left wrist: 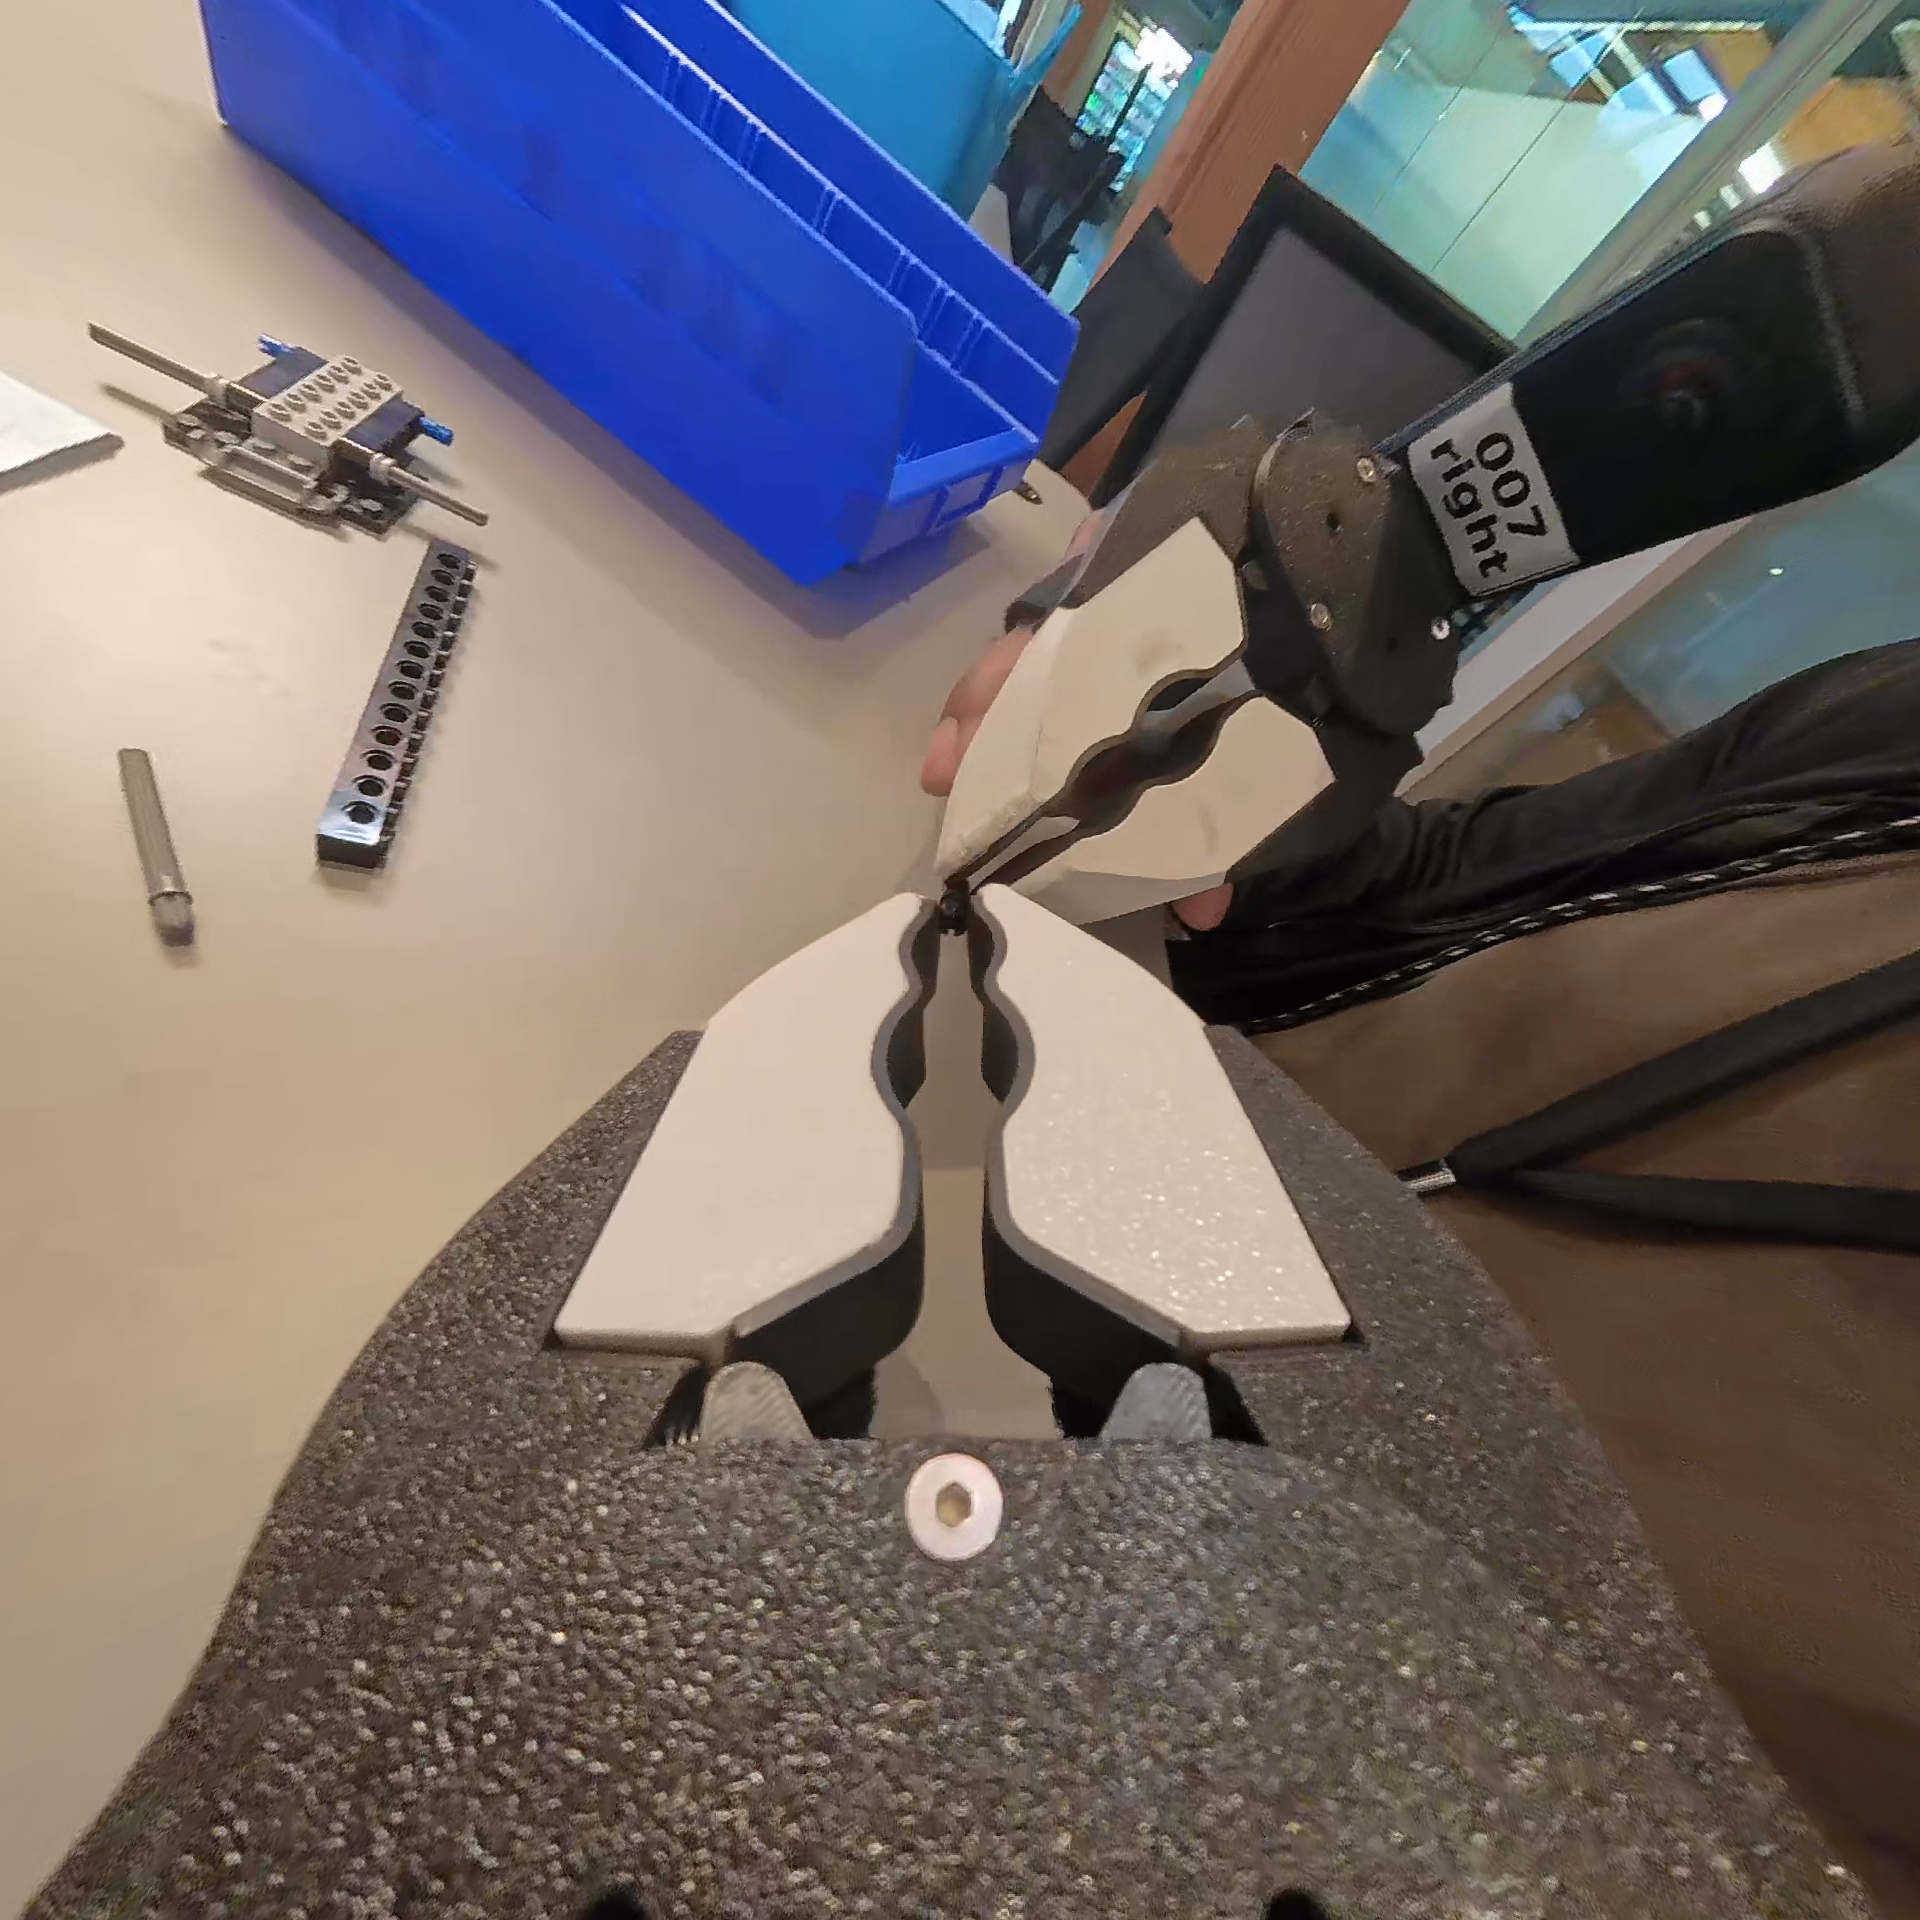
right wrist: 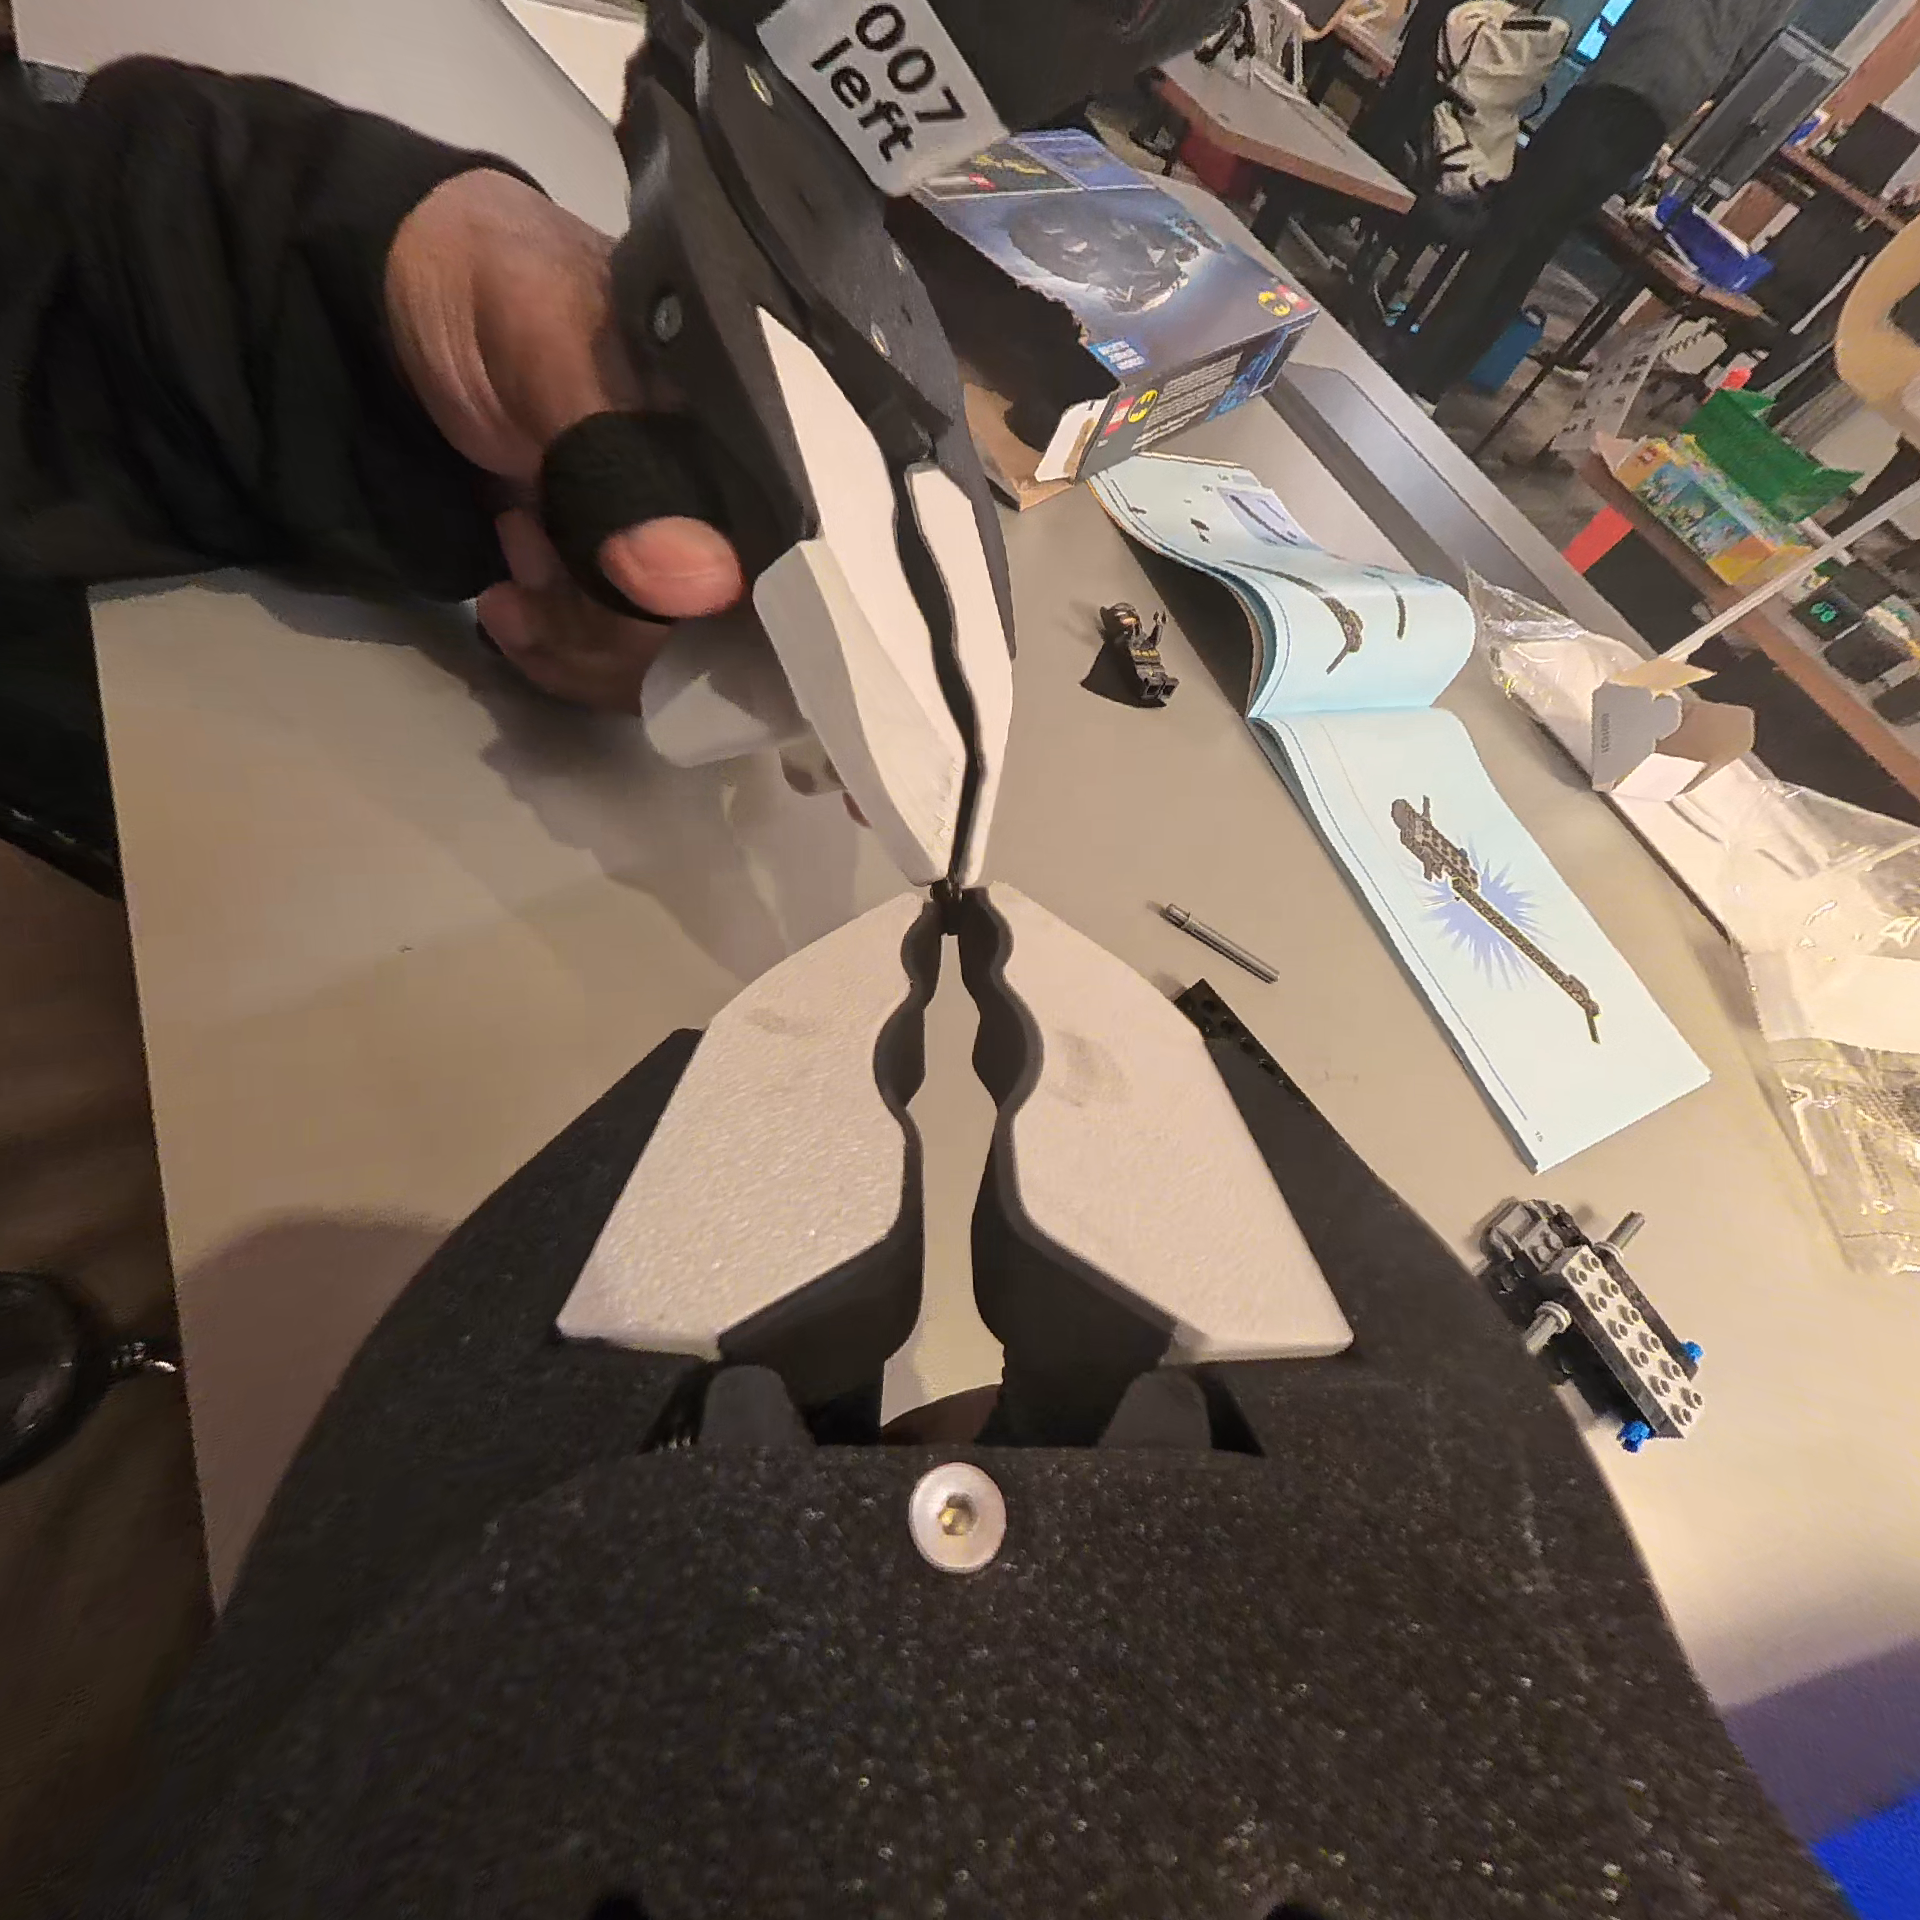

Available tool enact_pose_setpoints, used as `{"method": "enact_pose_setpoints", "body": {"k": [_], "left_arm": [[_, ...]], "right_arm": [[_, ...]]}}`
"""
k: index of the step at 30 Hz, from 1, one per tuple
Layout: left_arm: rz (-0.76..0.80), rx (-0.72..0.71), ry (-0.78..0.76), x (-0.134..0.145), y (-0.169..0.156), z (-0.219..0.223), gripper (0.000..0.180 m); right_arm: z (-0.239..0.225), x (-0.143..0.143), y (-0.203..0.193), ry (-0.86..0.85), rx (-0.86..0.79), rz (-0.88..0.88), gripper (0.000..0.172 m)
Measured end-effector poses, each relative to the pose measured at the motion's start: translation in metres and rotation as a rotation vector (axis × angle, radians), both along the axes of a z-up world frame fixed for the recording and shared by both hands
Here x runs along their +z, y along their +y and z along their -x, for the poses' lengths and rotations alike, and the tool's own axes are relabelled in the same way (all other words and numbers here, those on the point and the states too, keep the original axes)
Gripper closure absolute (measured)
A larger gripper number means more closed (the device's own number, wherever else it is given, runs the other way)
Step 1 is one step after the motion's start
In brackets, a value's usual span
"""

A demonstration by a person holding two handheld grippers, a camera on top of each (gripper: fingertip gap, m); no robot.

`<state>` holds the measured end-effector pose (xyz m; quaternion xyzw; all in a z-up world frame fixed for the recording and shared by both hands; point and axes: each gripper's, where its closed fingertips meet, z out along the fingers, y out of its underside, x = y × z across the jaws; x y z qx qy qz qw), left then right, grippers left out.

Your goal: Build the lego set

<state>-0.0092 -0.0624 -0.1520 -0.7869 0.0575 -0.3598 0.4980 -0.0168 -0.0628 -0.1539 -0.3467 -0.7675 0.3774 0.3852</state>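
Note:
My left gripper (left wrist: 951, 916) and my right gripper (right wrist: 948, 920) meet tip to tip above the beige table (left wrist: 520, 1039). A small black pin (left wrist: 951, 914) sits between them, and the fingertips of both are closed on it. In the left wrist view the right gripper (left wrist: 971, 875) comes in from the upper right and grips the pin's far end. In the right wrist view the left gripper (right wrist: 951, 878) comes down from above onto the same pin (right wrist: 947, 906), with a person's hand (right wrist: 520, 343) on its handle.
A blue bin (left wrist: 623, 260), a small grey and black brick assembly (left wrist: 301, 436), a black beam with holes (left wrist: 400, 707) and a grey axle (left wrist: 156, 842) lie on the table. An open instruction booklet (right wrist: 1455, 831), a toy box (right wrist: 1122, 312), a minifigure (right wrist: 1143, 649) and plastic bags (right wrist: 1849, 1039) lie to the right. My left and right fingertips are right by each other. Left tips and right tips are each some 20 cm from the minifigure (right wrist: 1143, 649).

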Motion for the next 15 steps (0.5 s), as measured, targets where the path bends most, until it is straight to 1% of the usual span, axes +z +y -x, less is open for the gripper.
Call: {"method": "enact_pose_setpoints", "body": {"k": [4,7,10,12,15], "left_arm": [[-0.021,-0.028,-0.072,0.007,-0.002,-0.002,0.176],[-0.061,-0.072,-0.192,0.020,-0.006,-0.005,0.176],[-0.084,-0.114,-0.265,0.027,-0.010,-0.009,0.177],[-0.089,-0.139,-0.296,0.030,-0.011,-0.011,0.176],[-0.089,-0.166,-0.303,0.030,-0.014,-0.015,0.176]], "right_arm": [[-0.002,0.007,-0.003,0.043,0.022,0.018,0.168],[-0.006,0.021,-0.007,0.155,0.061,0.041,0.167],[-0.011,0.030,-0.010,0.255,0.104,0.051,0.167],[-0.013,0.032,-0.012,0.298,0.119,0.070,0.166],[-0.016,0.032,-0.015,0.315,0.138,0.093,0.165]]}}
